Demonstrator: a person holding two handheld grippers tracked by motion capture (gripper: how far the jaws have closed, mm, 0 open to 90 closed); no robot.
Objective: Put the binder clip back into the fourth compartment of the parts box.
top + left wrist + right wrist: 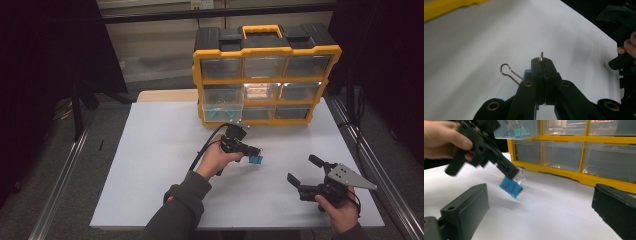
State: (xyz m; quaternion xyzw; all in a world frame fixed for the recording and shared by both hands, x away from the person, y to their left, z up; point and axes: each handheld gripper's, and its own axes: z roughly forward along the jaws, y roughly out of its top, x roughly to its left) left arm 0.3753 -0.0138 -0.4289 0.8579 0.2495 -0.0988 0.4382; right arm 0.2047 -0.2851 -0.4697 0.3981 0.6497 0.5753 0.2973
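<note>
Left tool (248,150): jaws together, clamped on one wire handle of a blue binder clip (256,159). Clip hangs off the tool tip above the white counter (150,150), its body toward 4 o'clock from the left hand (217,159) in the high view. Second wire handle sticks out free beside the jaws.

Right tool (301,171): jaws wide apart, nothing between them, low over the counter at 4 o'clock from the clip, well apart.

Organizer (265,75) at 12 o'clock; a drawer (222,107) is pulled out, directly behind the left tool.

Judgement: left tool is nearer the drawer; the clip's path lies toward 12 o'clock.
</note>
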